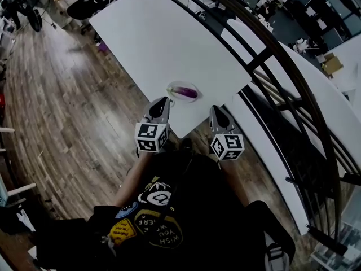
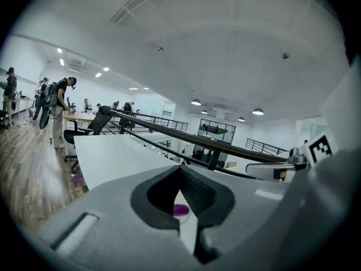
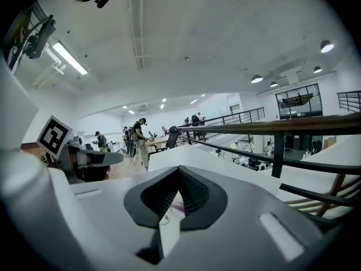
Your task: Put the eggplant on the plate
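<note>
The purple eggplant (image 1: 185, 91) lies on a small clear plate (image 1: 181, 83) near the front corner of the white table (image 1: 152, 38). My left gripper (image 1: 159, 101) hangs just short of the plate, over the table's front edge, jaws shut and empty. My right gripper (image 1: 216, 109) is to the right of it, off the table corner, also shut and empty. Through the left gripper view the eggplant (image 2: 180, 210) shows as a purple spot below the shut jaw tips (image 2: 180, 171). In the right gripper view a pinkish bit of it (image 3: 176, 206) shows below the shut tips (image 3: 179, 171).
A dark railing (image 1: 271, 55) runs along the table's right side, with a drop beyond it. Wood floor (image 1: 56, 95) lies to the left. Office chairs (image 1: 90, 4) stand at the table's far end. People (image 2: 59, 103) stand at desks in the background.
</note>
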### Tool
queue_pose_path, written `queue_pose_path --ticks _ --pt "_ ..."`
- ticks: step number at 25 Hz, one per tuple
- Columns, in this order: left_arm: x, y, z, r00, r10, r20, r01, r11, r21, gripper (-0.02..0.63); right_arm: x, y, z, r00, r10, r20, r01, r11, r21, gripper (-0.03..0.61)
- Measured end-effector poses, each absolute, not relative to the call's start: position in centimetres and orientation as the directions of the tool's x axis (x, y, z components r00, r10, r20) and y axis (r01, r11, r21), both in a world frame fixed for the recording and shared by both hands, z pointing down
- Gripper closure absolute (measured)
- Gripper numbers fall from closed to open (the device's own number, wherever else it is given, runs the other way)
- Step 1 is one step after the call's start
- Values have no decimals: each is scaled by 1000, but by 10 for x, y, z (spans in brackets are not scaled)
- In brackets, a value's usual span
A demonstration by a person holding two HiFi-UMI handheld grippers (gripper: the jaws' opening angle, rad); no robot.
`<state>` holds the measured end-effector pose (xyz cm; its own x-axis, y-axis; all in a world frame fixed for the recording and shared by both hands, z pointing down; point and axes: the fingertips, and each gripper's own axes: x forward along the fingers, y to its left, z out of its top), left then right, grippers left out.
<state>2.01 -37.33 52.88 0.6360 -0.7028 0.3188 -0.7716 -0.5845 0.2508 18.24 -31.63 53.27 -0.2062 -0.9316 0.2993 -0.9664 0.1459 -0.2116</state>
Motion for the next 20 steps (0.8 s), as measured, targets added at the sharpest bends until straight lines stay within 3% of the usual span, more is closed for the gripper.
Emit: queue_pose_path --ticks 20 --pt "13 -370 519 625 -718 305 -780 -572 254 615 161 -320 519 -282 -922 264 -949 227 -219 578"
